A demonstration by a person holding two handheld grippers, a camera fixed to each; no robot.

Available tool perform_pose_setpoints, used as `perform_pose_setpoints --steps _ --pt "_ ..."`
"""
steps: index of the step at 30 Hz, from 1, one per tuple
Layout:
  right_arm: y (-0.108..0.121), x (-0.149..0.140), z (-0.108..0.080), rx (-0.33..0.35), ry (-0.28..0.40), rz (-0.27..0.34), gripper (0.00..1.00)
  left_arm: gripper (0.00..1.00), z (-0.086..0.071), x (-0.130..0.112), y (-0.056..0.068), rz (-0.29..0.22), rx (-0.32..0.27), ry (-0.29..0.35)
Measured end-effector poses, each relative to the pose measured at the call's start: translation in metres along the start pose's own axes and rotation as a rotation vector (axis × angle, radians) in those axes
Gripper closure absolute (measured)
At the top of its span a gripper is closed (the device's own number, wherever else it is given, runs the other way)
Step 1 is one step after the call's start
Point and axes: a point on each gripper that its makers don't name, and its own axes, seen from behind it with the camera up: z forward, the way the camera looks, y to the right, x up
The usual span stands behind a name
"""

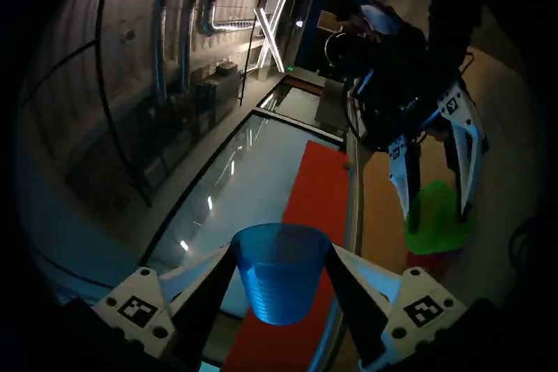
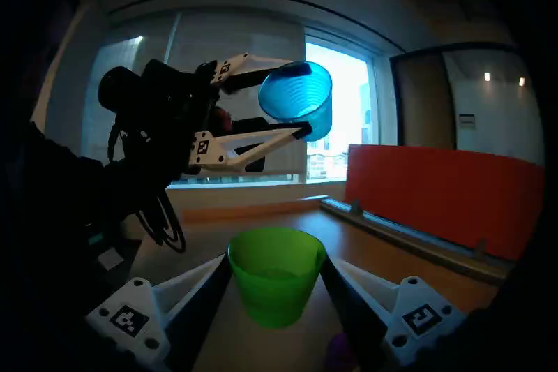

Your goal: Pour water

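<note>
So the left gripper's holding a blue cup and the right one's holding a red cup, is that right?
Not quite: the right gripper holds a green cup, not a red one, as the right gripper view shows. The left gripper does hold the blue cup.

Raised cup [image 2: 296, 98]: between the left tongs [image 1: 281, 252], tipped (mouth sideways), above the other cup.
Lower cup [image 2: 275, 285]: upright between the right tongs [image 2: 275, 262], over the desk [image 2: 390, 246].
Partition [image 2: 446, 190]: along the desk's edge.
</note>
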Motion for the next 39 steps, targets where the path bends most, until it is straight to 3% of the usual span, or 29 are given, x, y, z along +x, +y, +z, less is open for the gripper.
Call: perform_pose_setpoints --steps 11,18,33,36,39 --pt "0.001 0.002 -0.001 -0.004 0.004 -0.005 0.09 0.14 -0.004 -0.013 -0.001 -0.25 0.015 -0.013" --pt "0.0 0.004 -0.003 -0.006 0.008 -0.007 0.09 0.14 -0.001 -0.029 0.001 -0.491 0.02 -0.058" --pt "0.003 0.011 -0.006 -0.021 0.023 -0.01 0.09 0.14 -0.001 -0.039 0.001 -0.929 0.021 -0.06" --pt "0.003 0.011 -0.006 -0.023 0.024 -0.01 0.1 0.14 0.002 -0.04 0.002 -1.01 0.015 -0.06" --pt "0.004 0.011 -0.007 -0.023 0.026 -0.007 0.09 0.14 0.004 -0.041 0.003 -1.061 0.01 -0.058"
